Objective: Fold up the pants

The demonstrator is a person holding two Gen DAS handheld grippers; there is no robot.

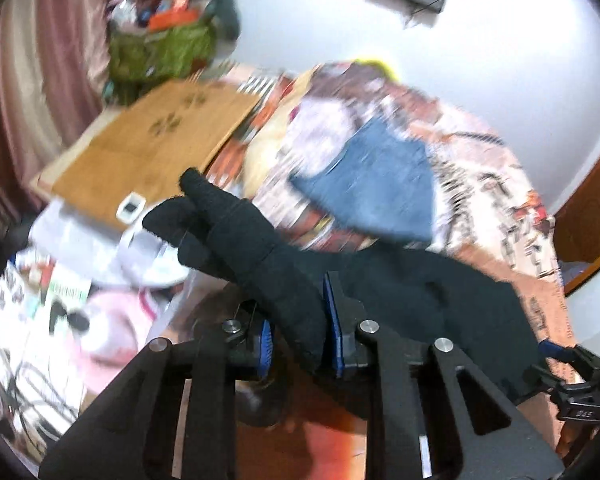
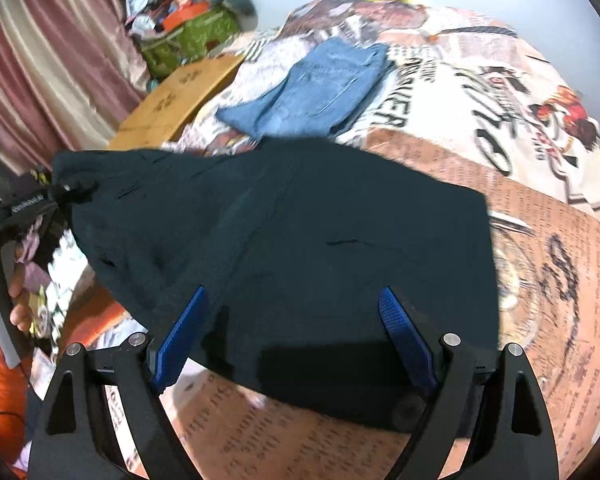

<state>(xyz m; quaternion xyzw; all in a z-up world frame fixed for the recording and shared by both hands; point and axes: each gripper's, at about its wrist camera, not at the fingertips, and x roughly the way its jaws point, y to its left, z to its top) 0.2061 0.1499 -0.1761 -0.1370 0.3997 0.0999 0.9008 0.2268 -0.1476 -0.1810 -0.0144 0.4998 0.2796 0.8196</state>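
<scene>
Dark, nearly black pants (image 2: 280,220) lie spread on the printed bedspread (image 2: 540,240). In the left wrist view my left gripper (image 1: 300,332) is shut on a bunched edge of the pants (image 1: 420,288), and a roll of the fabric sticks up past the blue pads (image 1: 336,320). From the right wrist view, that left gripper (image 2: 60,196) holds the pants' far left corner, lifted off the bed. My right gripper (image 2: 293,292) is open over the near edge of the pants, its blue pads (image 2: 184,332) wide apart and not pressing the cloth.
Folded blue jeans (image 2: 320,88) lie on the bedspread beyond the pants. A wooden board (image 1: 152,136) and a green bag full of clutter (image 1: 160,48) are at the far left, next to a pink curtain (image 2: 40,60). A hand (image 2: 16,292) shows at the left edge.
</scene>
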